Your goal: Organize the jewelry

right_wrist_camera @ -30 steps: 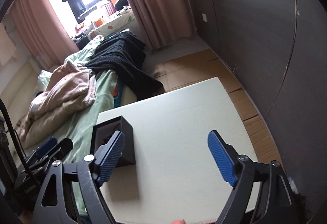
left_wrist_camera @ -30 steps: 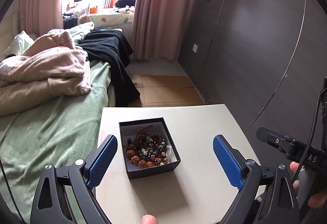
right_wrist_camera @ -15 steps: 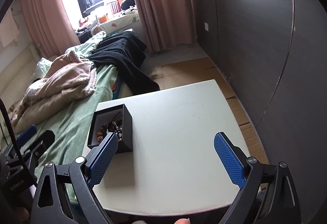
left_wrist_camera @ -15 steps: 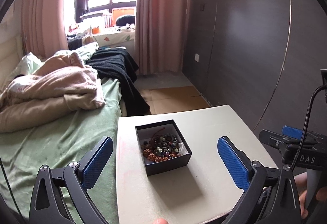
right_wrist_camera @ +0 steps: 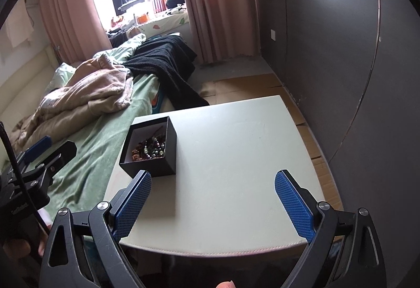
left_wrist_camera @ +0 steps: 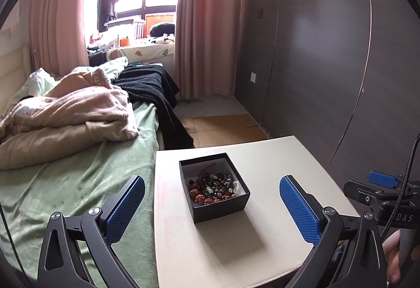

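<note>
A small black box with a white lining stands on a cream table. Inside it lies a tangle of beaded jewelry, brown and green. My left gripper hangs wide open in front of the box, nothing between its blue pads. The right wrist view shows the same box at the table's left side. My right gripper is open over the bare tabletop, to the right of the box and nearer than it. The jewelry shows inside the box.
A bed with a green sheet, a beige blanket and a black throw borders the table's left side. A dark panelled wall runs along the right. Cardboard covers the floor beyond the table.
Both grippers have drawn back from the box, so more of the table shows. The box looks smaller and farther in the left view, and fully visible in the right view.
</note>
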Tool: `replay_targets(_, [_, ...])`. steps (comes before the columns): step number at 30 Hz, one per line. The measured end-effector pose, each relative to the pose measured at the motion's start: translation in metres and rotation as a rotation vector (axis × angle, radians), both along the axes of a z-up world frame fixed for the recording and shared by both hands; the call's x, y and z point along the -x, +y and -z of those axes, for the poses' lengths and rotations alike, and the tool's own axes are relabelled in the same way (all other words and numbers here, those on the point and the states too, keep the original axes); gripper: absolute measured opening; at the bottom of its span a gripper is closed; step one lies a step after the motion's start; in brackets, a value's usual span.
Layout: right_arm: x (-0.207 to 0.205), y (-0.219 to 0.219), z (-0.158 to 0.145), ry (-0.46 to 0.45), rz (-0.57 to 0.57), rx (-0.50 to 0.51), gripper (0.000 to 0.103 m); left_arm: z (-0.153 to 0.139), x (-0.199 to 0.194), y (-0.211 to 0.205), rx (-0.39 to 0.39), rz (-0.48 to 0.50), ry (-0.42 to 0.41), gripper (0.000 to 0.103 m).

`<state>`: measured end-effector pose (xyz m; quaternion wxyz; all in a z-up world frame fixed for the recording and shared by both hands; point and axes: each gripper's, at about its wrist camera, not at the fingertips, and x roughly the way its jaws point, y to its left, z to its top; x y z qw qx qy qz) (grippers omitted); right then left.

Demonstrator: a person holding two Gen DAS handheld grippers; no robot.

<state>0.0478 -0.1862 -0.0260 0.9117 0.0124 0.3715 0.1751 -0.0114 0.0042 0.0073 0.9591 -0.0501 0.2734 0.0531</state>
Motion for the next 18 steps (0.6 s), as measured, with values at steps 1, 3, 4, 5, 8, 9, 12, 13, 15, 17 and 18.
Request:
replay_targets(1, [-0.0005,-0.0019,-0.0003,-0.001,0.007,-0.005,0.095,-0.0006,0.0000,0.0012,0.011,-0.002,-0.004,0.102])
replay_targets(3, [-0.0028,-0.0048,-0.0003,-0.001,0.019,-0.014,0.095,-0.0008,0.0003,0.0014,0.013,-0.007,-0.005,0.102])
replay_targets(4, [-0.0029,-0.0057,0.0000,0.001,0.022,-0.020,0.095,-0.0012,-0.0013,0.0006,0.006,-0.007,-0.001,0.102])
replay_targets(5, [-0.0031,-0.0065,0.0003,0.002,0.023,-0.024,0.095,-0.0014,-0.0020,0.0000,0.003,-0.006,0.000,0.102])
replay_targets(8, [-0.0027,-0.0066,0.0007,0.000,0.026,-0.018,0.095,-0.0025,-0.0029,-0.0017,0.004,-0.004,-0.014,0.102])
replay_targets(9, [-0.0024,-0.0062,0.0003,-0.003,0.026,-0.016,0.095,-0.0023,-0.0027,-0.0020,0.005,-0.002,-0.015,0.102])
replay_targets(12, [-0.0026,-0.0069,-0.0001,0.000,0.026,-0.021,0.095,-0.0017,-0.0036,-0.0024,0.000,-0.002,-0.006,0.102])
replay_targets(13, [-0.0027,-0.0072,-0.0002,0.001,0.030,-0.024,0.095,-0.0017,-0.0037,-0.0027,-0.001,-0.002,-0.005,0.102])
replay_targets(15, [-0.0028,-0.0066,0.0000,0.004,0.029,-0.029,0.095,-0.0021,-0.0031,-0.0033,-0.001,0.000,-0.004,0.102])
replay_targets(17, [-0.0017,-0.0059,0.0006,0.005,0.024,-0.026,0.095,-0.0028,-0.0021,-0.0040,-0.003,0.004,-0.008,0.102])
replay_targets(18, [-0.0018,-0.0057,0.0005,0.002,0.024,-0.022,0.095,-0.0034,-0.0012,-0.0046,-0.008,0.005,-0.010,0.102])
